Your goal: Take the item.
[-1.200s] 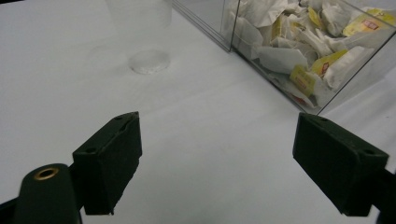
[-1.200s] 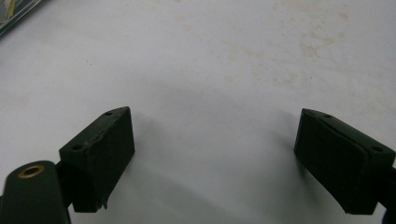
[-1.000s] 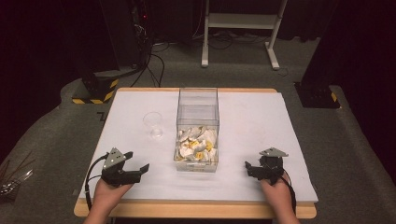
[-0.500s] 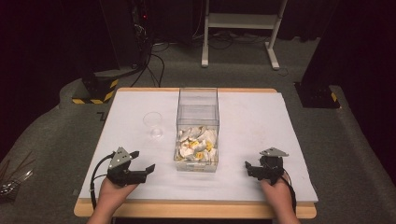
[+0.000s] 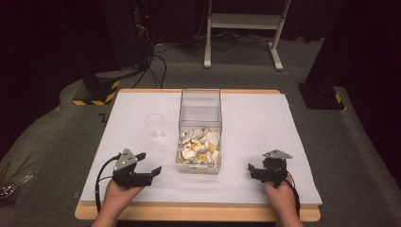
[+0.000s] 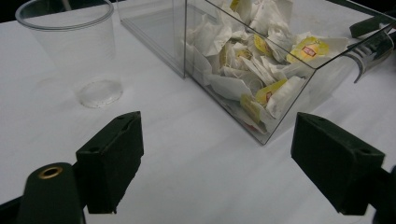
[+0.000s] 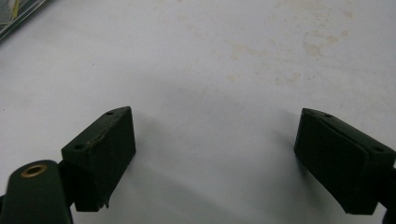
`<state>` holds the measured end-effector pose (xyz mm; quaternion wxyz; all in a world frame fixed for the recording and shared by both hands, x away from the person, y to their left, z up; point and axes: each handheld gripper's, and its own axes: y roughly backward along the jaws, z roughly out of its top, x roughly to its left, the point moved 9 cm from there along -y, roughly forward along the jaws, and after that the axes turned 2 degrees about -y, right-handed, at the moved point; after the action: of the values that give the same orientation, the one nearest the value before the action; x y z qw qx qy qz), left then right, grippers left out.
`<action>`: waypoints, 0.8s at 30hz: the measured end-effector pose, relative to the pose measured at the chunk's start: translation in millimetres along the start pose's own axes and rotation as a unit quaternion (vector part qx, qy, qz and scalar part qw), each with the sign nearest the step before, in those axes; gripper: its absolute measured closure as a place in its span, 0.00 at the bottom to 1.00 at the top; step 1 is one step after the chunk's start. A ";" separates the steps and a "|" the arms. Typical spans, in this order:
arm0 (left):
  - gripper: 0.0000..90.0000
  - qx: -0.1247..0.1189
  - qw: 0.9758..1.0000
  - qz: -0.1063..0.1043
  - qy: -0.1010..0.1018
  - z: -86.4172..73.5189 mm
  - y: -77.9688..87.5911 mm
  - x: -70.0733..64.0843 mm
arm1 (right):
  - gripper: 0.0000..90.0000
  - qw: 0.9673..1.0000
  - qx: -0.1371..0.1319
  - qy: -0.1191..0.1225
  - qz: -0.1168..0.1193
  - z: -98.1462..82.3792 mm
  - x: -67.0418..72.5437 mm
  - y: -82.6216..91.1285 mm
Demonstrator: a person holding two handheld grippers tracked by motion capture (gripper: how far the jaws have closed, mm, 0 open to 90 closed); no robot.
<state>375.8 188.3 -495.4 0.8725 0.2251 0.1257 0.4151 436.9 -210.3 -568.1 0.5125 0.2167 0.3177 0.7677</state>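
White paper covers the wooden table (image 5: 246,118), and at its middle we see a clear rectangular plastic box (image 5: 200,130) holding crumpled white-and-yellow tea-bag packets (image 5: 199,146). Just left of the box stands an empty clear plastic cup (image 5: 155,126), apart from it. Our left gripper (image 5: 147,163) sits near the table's front left, jaws spread wide and empty, angled toward the box. Our right gripper (image 5: 252,169) rests at front right, jaws likewise parted over bare, faintly stained paper.
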 end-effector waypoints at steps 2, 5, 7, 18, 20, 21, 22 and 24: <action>0.20 -0.002 1.000 -0.002 -0.001 1.7 -0.2 -2.1 | 0.14 1.000 0.000 0.000 0.000 0.0 0.0 0.0; 0.20 -0.006 1.000 -0.007 -0.004 4.9 -0.4 -4.1 | 0.14 1.000 0.000 0.000 0.000 0.0 0.0 0.0; 0.20 -0.009 1.000 -0.012 0.001 6.9 -0.9 -6.2 | 0.14 1.000 0.000 0.000 0.000 0.0 0.0 0.0; 0.23 -0.023 0.999 -0.034 0.000 20.8 -4.6 -13.9 | 0.14 1.000 -0.001 0.001 -0.001 0.0 0.0 0.0; 0.24 -0.026 0.999 -0.039 0.000 24.9 -5.5 -16.0 | 0.14 1.000 -0.001 0.001 -0.001 0.1 -0.1 0.0; 0.24 -0.028 0.999 -0.041 0.001 26.4 -6.0 -16.8 | 0.14 1.000 -0.001 0.002 -0.001 0.1 -0.1 0.0; 0.24 -0.028 0.999 -0.043 -0.001 28.2 -6.6 -17.8 | 0.14 1.000 -0.001 0.002 -0.001 0.1 0.0 0.0; 0.25 -0.029 0.999 -0.046 -0.005 31.7 -8.2 -20.3 | 0.14 1.000 -0.002 0.002 -0.001 0.1 0.0 0.0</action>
<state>381.5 158.8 -471.4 0.8974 0.1958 0.1199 0.3767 436.9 -210.3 -568.0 0.5133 0.2139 0.3178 0.7680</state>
